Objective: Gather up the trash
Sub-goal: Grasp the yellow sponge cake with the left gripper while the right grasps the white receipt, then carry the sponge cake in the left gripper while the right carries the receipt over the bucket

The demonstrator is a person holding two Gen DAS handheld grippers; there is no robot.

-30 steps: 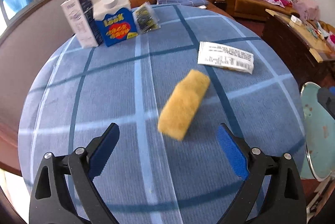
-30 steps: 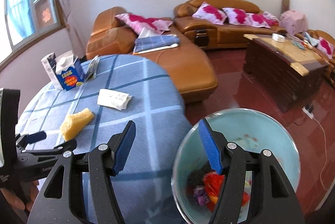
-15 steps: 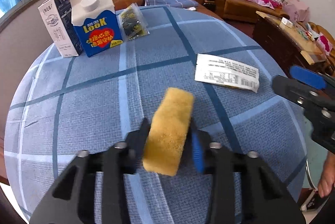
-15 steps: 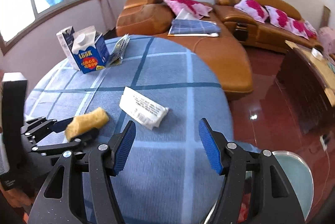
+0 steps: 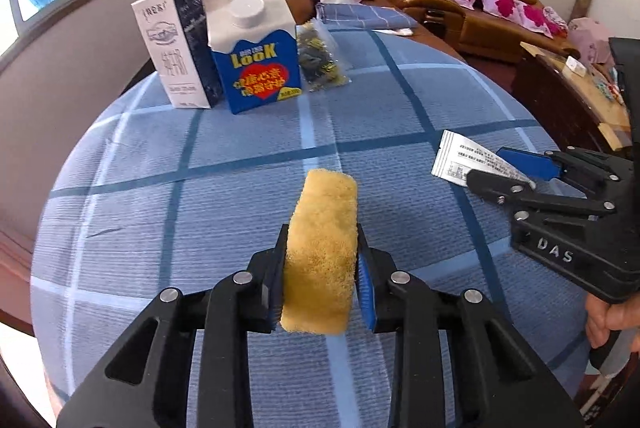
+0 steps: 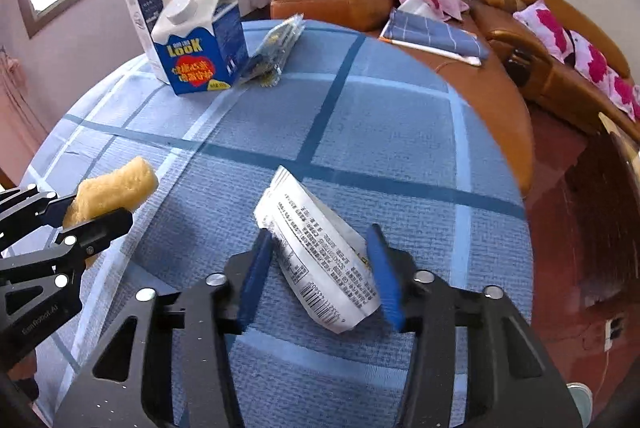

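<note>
On the blue plaid tablecloth (image 5: 240, 196), the left gripper (image 5: 322, 268) pinches a yellow sponge (image 5: 322, 248). At three o'clock from it, the right gripper (image 6: 320, 268) is closing its jaws around a white printed wrapper (image 6: 320, 252). Two cartons stand at eleven o'clock.

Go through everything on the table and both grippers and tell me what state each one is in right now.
Left gripper: shut on the yellow sponge.
Right gripper: jaws closing around the white wrapper, one end lifted.
Blue Look carton: upright, cap on.
White milk carton: upright.
Clear snack bag: lying beside the blue carton.
Tablecloth: spread flat.
</note>
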